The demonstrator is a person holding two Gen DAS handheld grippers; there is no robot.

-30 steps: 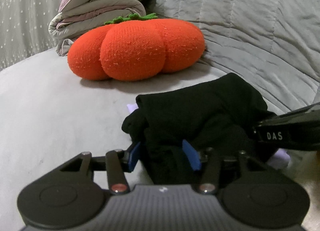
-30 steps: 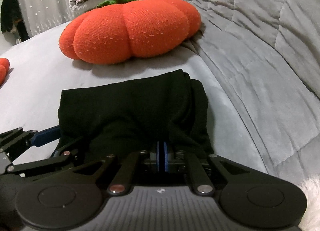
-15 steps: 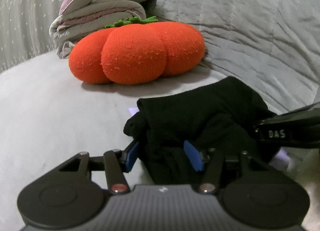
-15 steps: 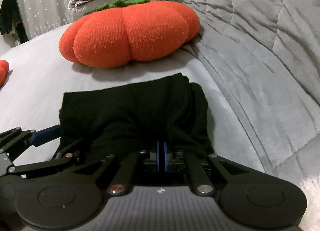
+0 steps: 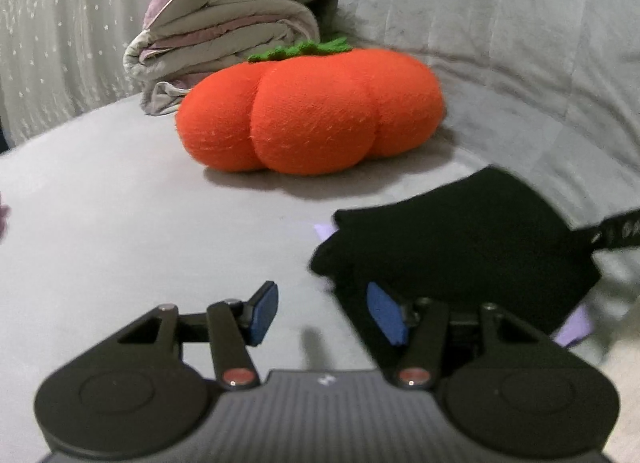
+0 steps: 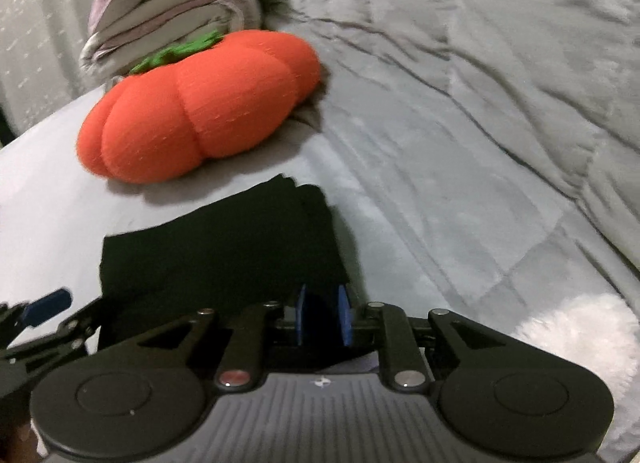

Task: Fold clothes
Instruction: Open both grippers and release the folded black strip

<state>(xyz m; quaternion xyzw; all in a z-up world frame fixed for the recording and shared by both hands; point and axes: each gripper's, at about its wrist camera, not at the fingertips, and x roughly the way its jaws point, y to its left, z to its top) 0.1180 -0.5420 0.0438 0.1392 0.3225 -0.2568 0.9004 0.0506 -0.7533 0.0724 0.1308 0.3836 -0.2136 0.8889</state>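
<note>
A folded black garment point(image 5: 472, 239) lies on the grey bed sheet point(image 5: 120, 203). My left gripper point(image 5: 325, 315) is open just left of the garment's near corner, with only sheet between its blue pads point(image 5: 264, 313). In the right wrist view the same garment point(image 6: 224, 251) spreads ahead and to the left. My right gripper point(image 6: 322, 315) is at its near right edge, jaws opening a narrow gap with dark cloth between them, not pressed. The right gripper's body point(image 5: 616, 231) shows blurred at the left view's right edge, and the left gripper's pad point(image 6: 44, 307) shows at the right view's left edge.
An orange pumpkin cushion point(image 5: 312, 115) point(image 6: 200, 103) sits beyond the garment. Behind it is a stack of folded quilts point(image 5: 228, 35). A rumpled grey duvet point(image 6: 480, 103) rises on the right. A white fluffy item point(image 6: 580, 327) lies near right. A lilac scrap point(image 5: 572, 327) peeks from under the garment.
The left gripper has lifted and slid left off the garment, so cloth no longer sits between its pads. The right jaws, shut on the cloth before, have parted, and that gripper has risen and rolled.
</note>
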